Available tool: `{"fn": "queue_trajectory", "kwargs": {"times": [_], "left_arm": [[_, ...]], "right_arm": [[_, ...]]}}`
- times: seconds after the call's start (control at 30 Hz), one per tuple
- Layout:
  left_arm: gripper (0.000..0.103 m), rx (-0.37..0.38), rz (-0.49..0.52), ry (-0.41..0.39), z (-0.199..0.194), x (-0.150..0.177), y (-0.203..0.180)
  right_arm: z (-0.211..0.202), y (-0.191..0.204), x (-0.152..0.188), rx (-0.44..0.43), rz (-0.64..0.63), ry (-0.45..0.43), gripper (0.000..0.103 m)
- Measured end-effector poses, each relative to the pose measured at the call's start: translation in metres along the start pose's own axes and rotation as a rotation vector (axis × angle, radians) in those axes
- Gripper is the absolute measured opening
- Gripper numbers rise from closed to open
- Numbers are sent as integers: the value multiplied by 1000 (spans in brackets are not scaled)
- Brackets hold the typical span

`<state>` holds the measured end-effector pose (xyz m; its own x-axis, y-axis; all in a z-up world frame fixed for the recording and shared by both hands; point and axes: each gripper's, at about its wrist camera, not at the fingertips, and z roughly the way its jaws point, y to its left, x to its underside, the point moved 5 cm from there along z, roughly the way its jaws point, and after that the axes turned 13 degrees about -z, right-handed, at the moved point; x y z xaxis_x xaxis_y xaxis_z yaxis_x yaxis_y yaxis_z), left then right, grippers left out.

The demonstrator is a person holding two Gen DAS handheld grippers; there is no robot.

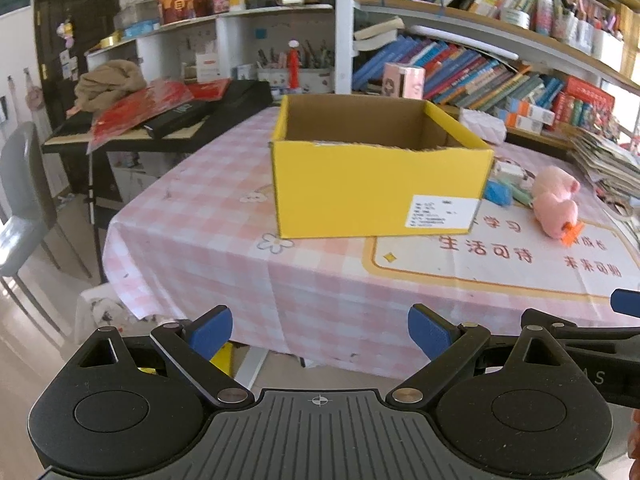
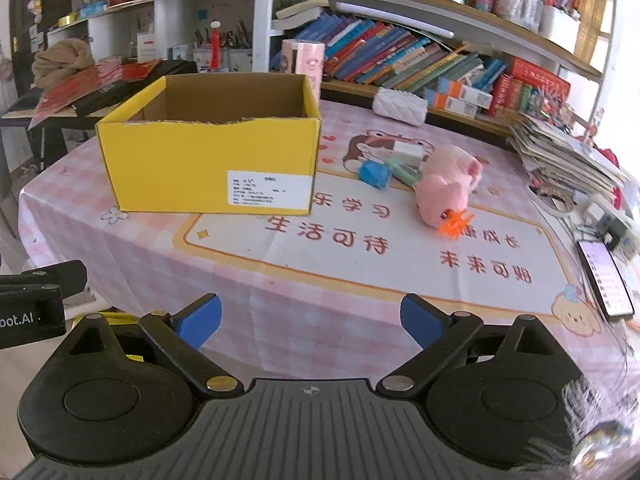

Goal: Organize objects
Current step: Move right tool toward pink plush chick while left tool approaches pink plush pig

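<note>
the yellow box [image 2: 208,160] is set open and empty on the counter [image 2: 360,264]. just right of the box, a pink plush toy [image 2: 444,192], a blue block [image 2: 374,174] and a green piece [image 2: 404,172] are clustered. both the left gripper [image 1: 320,334] and the right gripper [image 2: 310,320] are held short of the box, fingers spread wide with nothing between them.

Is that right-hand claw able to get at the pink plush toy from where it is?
Probably yes: the right gripper is open and empty, and bare tablecloth lies between it and the pink plush toy.
</note>
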<state>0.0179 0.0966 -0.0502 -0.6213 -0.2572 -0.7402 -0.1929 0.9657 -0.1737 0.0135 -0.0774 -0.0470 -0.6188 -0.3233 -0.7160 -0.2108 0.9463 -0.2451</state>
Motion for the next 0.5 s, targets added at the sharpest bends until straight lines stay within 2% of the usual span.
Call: {"fn": "queue_trajectory", "kwargs": {"times": [0.5], "left_arm": [[96,118,100,42,4,13,-47]], "right_arm": [[-17,-43,33,126,101,50,99]]}}
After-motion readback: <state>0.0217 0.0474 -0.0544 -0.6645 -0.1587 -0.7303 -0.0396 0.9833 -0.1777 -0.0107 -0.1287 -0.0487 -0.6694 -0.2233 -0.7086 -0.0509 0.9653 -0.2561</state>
